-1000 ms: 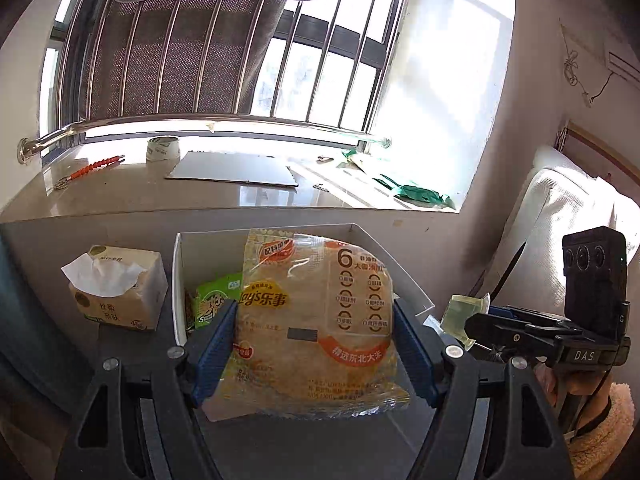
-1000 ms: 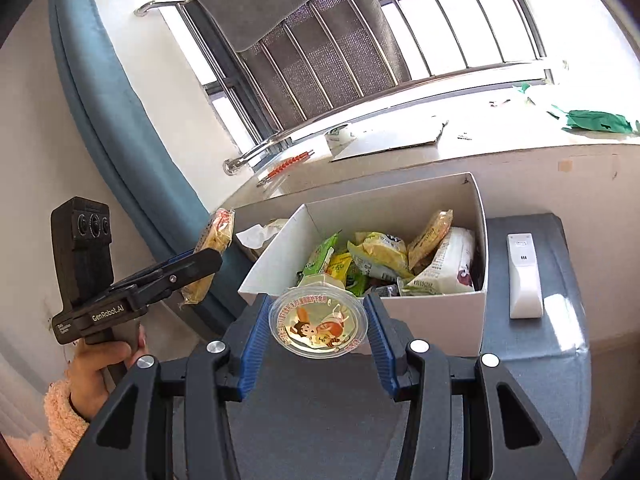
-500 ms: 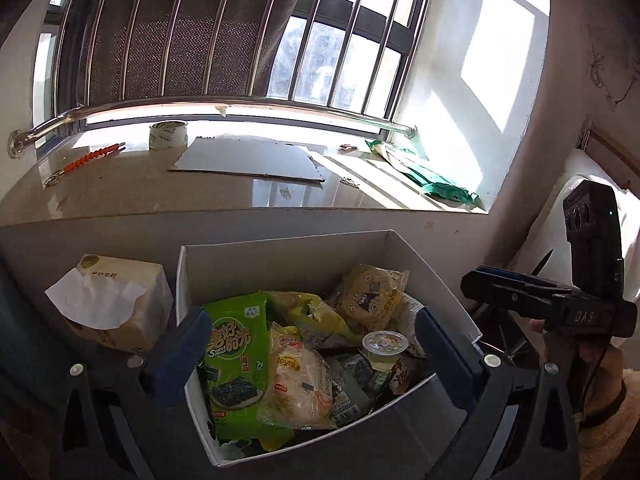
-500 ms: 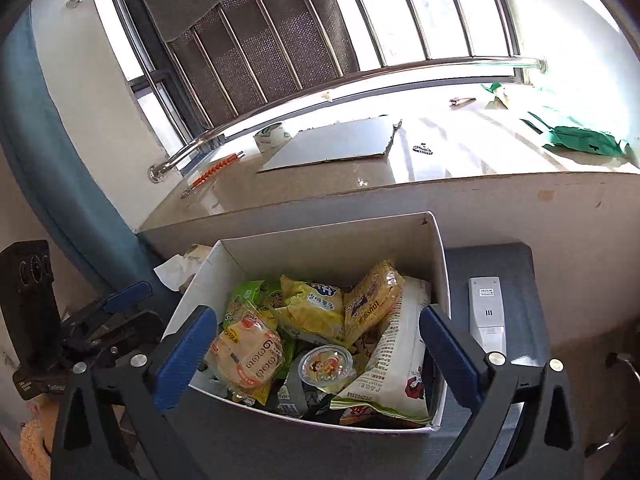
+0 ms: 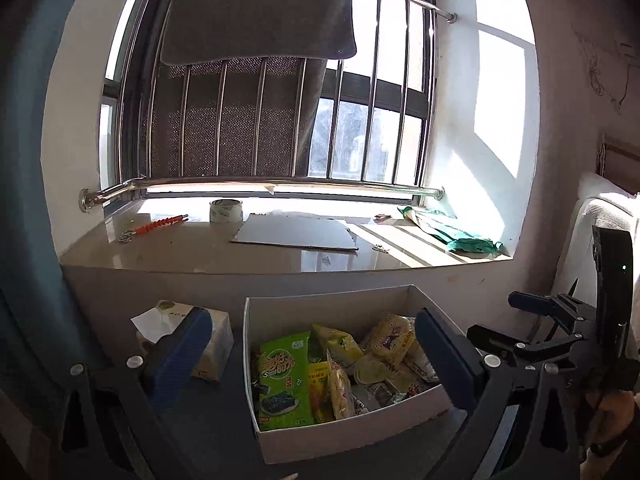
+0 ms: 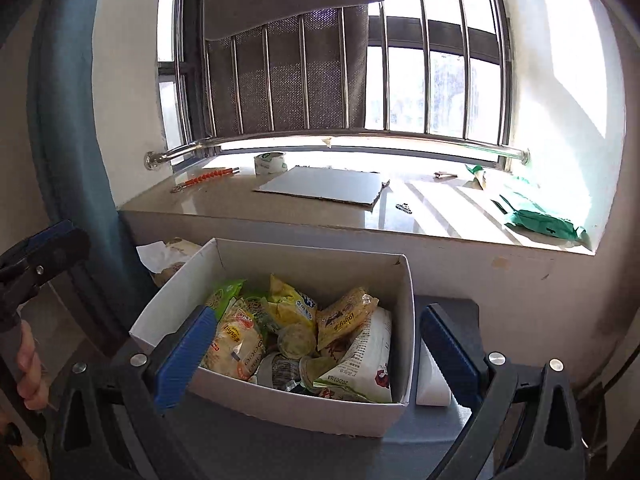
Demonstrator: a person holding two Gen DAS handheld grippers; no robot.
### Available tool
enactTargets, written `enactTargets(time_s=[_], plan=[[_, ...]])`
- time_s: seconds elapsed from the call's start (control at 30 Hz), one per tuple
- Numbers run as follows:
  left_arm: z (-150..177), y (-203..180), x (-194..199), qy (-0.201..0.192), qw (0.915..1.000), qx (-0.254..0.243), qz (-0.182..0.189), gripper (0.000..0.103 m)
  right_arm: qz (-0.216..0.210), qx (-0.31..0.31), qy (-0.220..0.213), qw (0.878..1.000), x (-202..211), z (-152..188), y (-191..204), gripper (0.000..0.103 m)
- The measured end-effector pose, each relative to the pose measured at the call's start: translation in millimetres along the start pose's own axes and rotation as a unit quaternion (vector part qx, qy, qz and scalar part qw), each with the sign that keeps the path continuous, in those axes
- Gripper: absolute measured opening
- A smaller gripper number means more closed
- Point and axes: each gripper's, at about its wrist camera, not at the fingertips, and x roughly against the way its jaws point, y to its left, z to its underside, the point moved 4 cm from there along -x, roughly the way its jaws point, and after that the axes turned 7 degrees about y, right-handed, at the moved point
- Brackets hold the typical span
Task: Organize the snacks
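Observation:
A white cardboard box (image 5: 320,300) holds several snack packs. Among them are a green seaweed pack (image 5: 284,380), a yellow-orange cracker bag (image 6: 236,340) and a small jelly cup (image 6: 296,338). My left gripper (image 5: 312,332) hangs open in front of the box with nothing between its blue pads. The right gripper (image 6: 318,314) is open too, over the box's near side, and holds nothing. Each view shows the other gripper at its edge: the right gripper (image 5: 560,320) and the left gripper (image 6: 40,252), held by a hand (image 6: 28,364).
The box (image 6: 312,256) stands on a dark grey table below a stone windowsill. A tissue pack (image 5: 216,332) lies left of the box, a white remote (image 6: 430,380) right of it. On the sill lie a tape roll (image 5: 226,210), a cardboard sheet (image 5: 296,234) and green bags (image 6: 536,212).
Both grippers opened. The left let go of the cracker bag and the right let go of the jelly cup; both now lie in the box. Both grippers then drew back and tilted up.

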Motion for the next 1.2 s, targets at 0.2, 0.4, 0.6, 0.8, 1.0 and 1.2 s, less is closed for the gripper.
enactTargets(time_s=[0.2,0.4,0.6,0.8,1.0,1.2], plan=[[28,-12,32,0.018,0.9994,0.014,0.026,0.103,-0.016,0.032,-0.016,0.999,46,22,29,0.103],[65,-25,72,0.034,0.9994,0.001,0.001,0.103,-0.005,0.040,-0.024,0.999,83,64,50,0.103],[107,-35,113,0.046,0.9989,0.003,-0.009,0.103,-0.027,-0.021,-0.008,0.999,116,109,47,0.103],[141,-52,130,0.067,0.9977,-0.006,0.003,0.103,-0.036,-0.042,0.019,0.998,132,146,48,0.103],[140,-60,131,0.068,0.9975,-0.006,0.020,0.103,-0.058,-0.041,0.018,0.997,134,150,53,0.103],[139,-56,129,0.072,0.9972,0.004,0.020,0.103,-0.054,-0.053,0.014,0.997,136,149,46,0.103]])
